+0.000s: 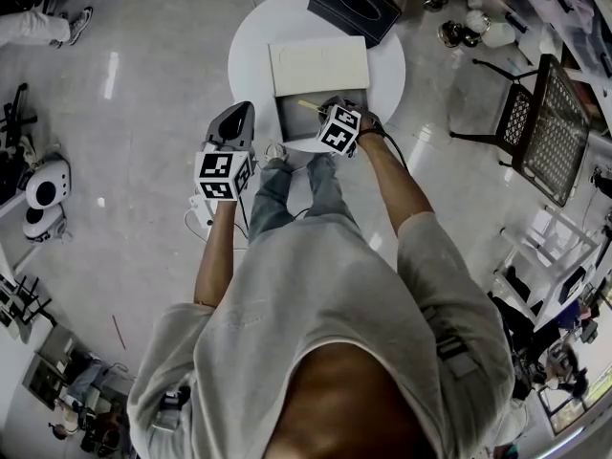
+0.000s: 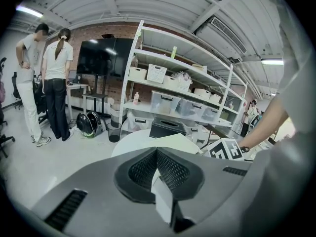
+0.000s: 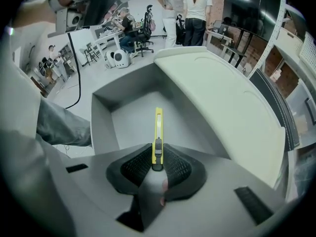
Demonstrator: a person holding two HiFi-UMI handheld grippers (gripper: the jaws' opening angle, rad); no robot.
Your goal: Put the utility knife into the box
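Note:
A yellow utility knife (image 3: 158, 130) sticks out forward from my right gripper (image 3: 157, 156), whose pads are shut on its black slider end. It hangs over the inside of an open grey box (image 3: 101, 120) with its pale lid (image 3: 222, 98) folded back. In the head view the right gripper (image 1: 325, 108) reaches over the box (image 1: 292, 127) on the round white table (image 1: 253, 36), and the knife (image 1: 308, 107) shows as a thin yellow strip. My left gripper (image 1: 236, 120) hangs off the table's near-left edge; its jaws (image 2: 157, 168) meet with nothing between them.
A black tissue box (image 1: 354, 6) sits at the table's far side. A black mesh chair (image 1: 550, 127) stands to the right. Shelves with bins (image 2: 187, 102) rise behind the table, and two people (image 2: 57, 83) stand at the left. The person's legs (image 1: 287, 194) are just below the table.

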